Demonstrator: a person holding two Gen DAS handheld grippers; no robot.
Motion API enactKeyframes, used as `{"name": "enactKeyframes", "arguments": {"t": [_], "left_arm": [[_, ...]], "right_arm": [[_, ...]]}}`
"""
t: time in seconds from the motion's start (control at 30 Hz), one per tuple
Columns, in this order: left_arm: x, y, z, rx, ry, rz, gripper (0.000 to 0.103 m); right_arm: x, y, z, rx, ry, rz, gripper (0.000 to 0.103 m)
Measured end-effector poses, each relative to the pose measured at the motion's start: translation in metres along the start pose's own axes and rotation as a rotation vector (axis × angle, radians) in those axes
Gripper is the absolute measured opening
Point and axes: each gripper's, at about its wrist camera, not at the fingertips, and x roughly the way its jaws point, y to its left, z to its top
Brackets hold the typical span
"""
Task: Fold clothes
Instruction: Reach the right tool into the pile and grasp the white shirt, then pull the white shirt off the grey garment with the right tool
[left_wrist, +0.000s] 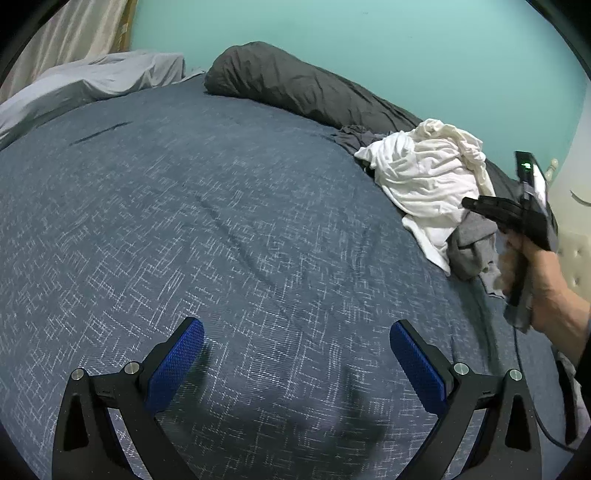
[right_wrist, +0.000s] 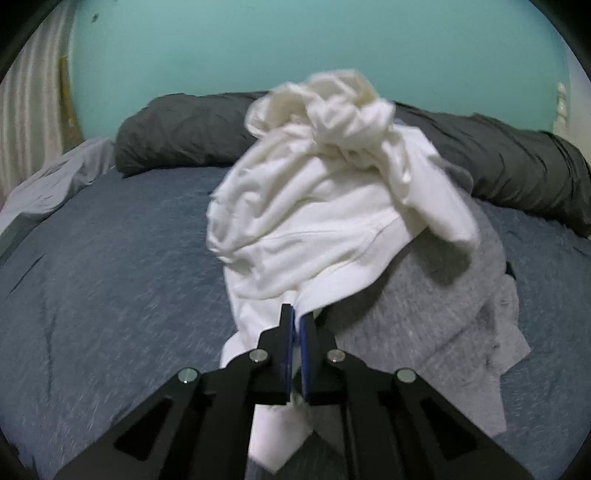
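A crumpled white garment lies in a heap on the blue bedspread, on top of a grey garment. My right gripper is shut on the near edge of the white garment, and cloth hangs below the pads. In the left wrist view the same pile, white garment and grey garment, sits at the right edge of the bed, with the right gripper's body and the hand beside it. My left gripper is open and empty above the bare bedspread, well left of the pile.
A dark grey rolled duvet lies along the teal wall at the back. A light grey sheet is bunched at the far left by a curtain. A dark purple-grey garment peeks out behind the pile.
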Motion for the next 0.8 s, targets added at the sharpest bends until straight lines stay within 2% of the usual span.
{"name": "enactKeyframes", "arguments": {"t": [0.17, 0.23, 0.33, 0.47, 0.6, 0.7, 0.77, 0.8], "left_arm": [[-0.009, 0.001, 0.003, 0.003, -0.028, 0.002, 0.103], [-0.012, 0.001, 0.003, 0.006, -0.032, -0.002, 0.103], [-0.018, 0.001, 0.002, 0.015, -0.042, -0.003, 0.103], [-0.022, 0.002, 0.002, 0.010, -0.054, -0.003, 0.103], [-0.020, 0.001, -0.001, 0.004, -0.036, -0.021, 0.103], [-0.019, -0.002, -0.001, 0.016, -0.027, -0.033, 0.103], [-0.018, -0.005, 0.000, 0.022, -0.026, -0.039, 0.103], [-0.017, -0.005, 0.000, 0.022, -0.024, -0.041, 0.103]], "right_arm": [[-0.070, 0.002, -0.018, 0.000, -0.038, 0.091, 0.002], [-0.108, 0.004, -0.035, -0.025, -0.048, 0.131, 0.002], [-0.160, 0.003, -0.073, -0.009, -0.045, 0.191, 0.002], [-0.200, 0.000, -0.128, 0.014, 0.018, 0.250, 0.002], [-0.217, -0.008, -0.180, 0.037, 0.112, 0.250, 0.002], [-0.216, -0.020, -0.205, 0.073, 0.176, 0.222, 0.003], [-0.220, -0.031, -0.206, 0.103, 0.160, 0.181, 0.003], [-0.224, -0.041, -0.201, 0.134, 0.124, 0.138, 0.005]]}}
